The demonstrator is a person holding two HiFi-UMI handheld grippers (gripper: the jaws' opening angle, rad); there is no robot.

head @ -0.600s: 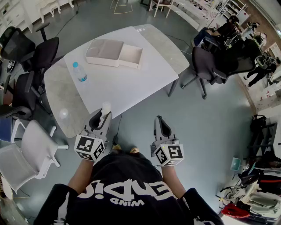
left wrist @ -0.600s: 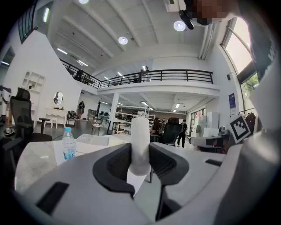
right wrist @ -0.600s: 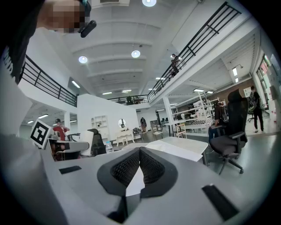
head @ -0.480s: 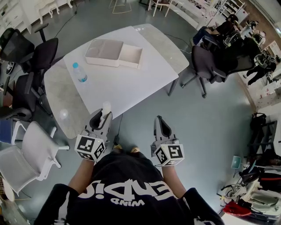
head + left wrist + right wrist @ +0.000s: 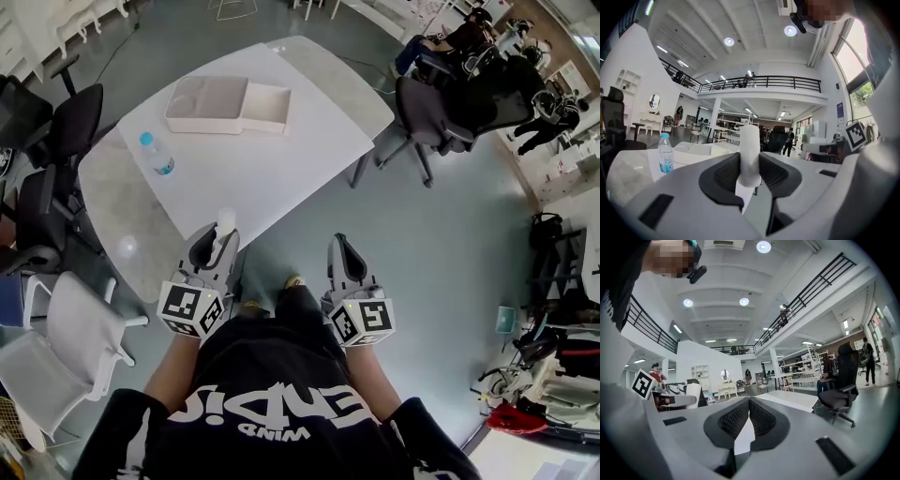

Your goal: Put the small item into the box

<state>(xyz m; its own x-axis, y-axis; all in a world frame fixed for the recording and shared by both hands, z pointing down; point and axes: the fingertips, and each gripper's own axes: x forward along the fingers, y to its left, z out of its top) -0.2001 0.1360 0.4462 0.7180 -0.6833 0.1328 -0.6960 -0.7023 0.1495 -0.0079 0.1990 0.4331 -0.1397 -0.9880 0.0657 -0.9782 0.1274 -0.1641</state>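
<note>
The small white cylinder (image 5: 750, 152) stands upright in the left claw (image 5: 217, 242), its lower end pinched between the two pads and its top rising clear above them. It hangs at the near edge of the bench (image 5: 281, 178), well apart from the box (image 5: 225, 105). The box lies at the far side of the bench, its inner tray slid partly out of the sleeve to the right and showing a plain pale inside. A clear bottle with a blue cap (image 5: 156, 154) stands upright near the box, toward the left. The right claw (image 5: 749, 416) is pressed together on nothing, held over the floor beside the left.
</note>
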